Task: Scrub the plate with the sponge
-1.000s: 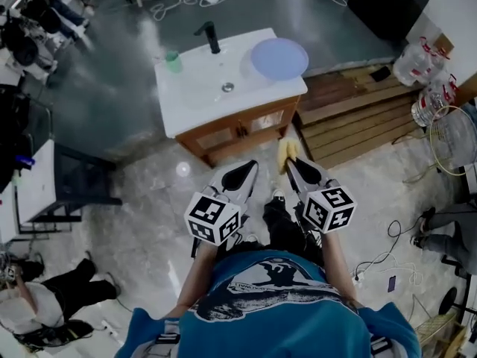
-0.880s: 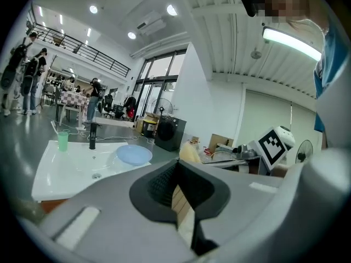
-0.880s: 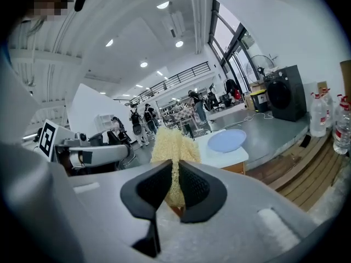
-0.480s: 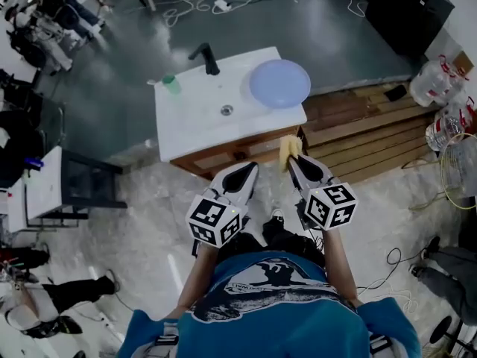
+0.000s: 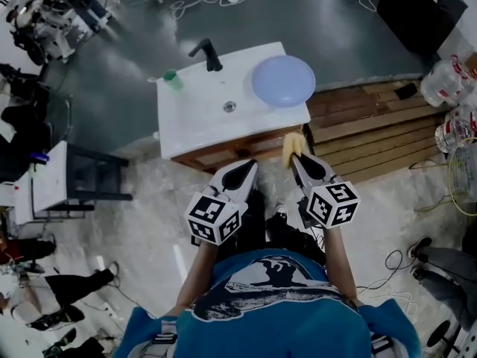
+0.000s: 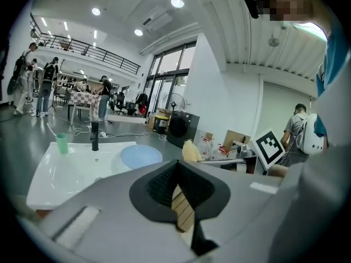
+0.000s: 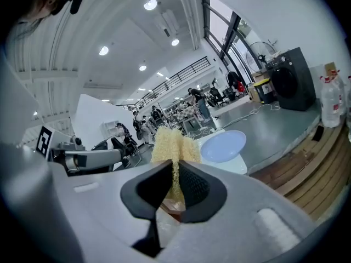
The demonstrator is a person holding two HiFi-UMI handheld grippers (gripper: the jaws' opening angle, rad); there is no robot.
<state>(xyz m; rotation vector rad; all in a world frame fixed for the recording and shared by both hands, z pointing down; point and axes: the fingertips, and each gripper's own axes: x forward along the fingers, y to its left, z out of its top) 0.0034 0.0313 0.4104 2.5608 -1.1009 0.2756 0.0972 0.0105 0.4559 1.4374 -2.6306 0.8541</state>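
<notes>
We hold the sponge (image 5: 291,146) clamped in the right gripper's (image 5: 298,157) fingers (image 7: 200,190), left gripper (image 5: 249,167) closed and empty, and should approach squarely toward the plate (image 5: 283,80), which lies on the surface (image 5: 195,118) well ahead.

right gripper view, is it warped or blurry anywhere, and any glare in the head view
Right gripper view: strong fisheye, dark rounded corners; sponge and plate sharp. Head view: dimmer, faint sheen on the grey floor.

The sponge (image 7: 173,147) looked coarse and fibrous; the plate (image 5: 283,80) smooth, faintly glossy; the basin (image 5: 194,118) white and glazed, on a wooden cabinet (image 5: 231,154); the tap (image 5: 211,57) matt black.
</notes>
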